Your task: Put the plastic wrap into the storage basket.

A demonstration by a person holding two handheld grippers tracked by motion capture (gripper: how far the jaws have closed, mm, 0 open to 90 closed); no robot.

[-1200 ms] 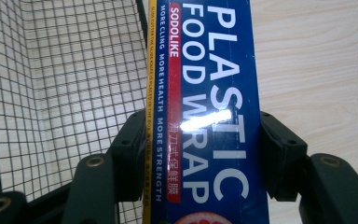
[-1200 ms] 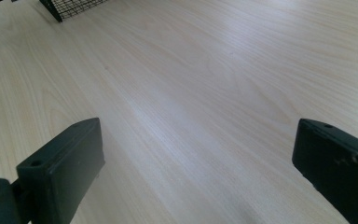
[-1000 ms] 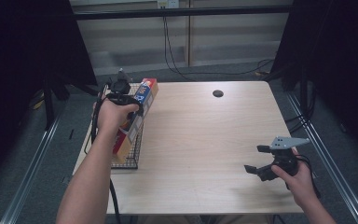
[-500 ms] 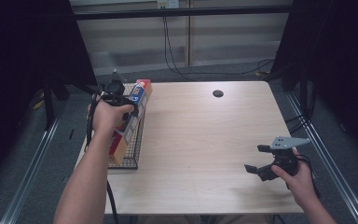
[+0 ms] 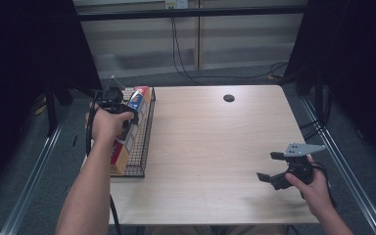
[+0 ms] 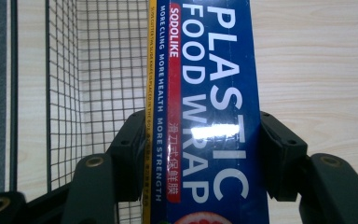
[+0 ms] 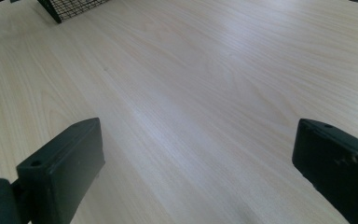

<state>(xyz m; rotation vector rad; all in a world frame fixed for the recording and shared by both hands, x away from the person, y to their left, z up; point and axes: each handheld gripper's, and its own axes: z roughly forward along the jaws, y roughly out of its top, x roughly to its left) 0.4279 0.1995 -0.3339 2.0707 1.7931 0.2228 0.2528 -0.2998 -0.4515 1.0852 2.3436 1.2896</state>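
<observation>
A long blue box of plastic food wrap (image 6: 209, 116) is clamped across its width between the two black jaws of my left gripper (image 6: 203, 154). In the high view this box (image 5: 138, 100) lies lengthwise along a black wire basket (image 5: 144, 147) at the table's left edge, with my left gripper (image 5: 125, 113) shut on it near its far end. I cannot tell if the box rests on the basket's floor. My right gripper (image 5: 268, 166) hovers low over the front right of the table, open, with bare wood between its jaws (image 7: 196, 158).
The basket's mesh (image 6: 98, 70) shows to the left of the box, and one of its corners (image 7: 70, 9) shows far off in the right gripper view. A small dark round hole (image 5: 229, 98) sits near the table's far edge. Cables hang behind the table.
My left hand has carried the box a little to the left and slightly lower over the basket. The right gripper has stayed put.
</observation>
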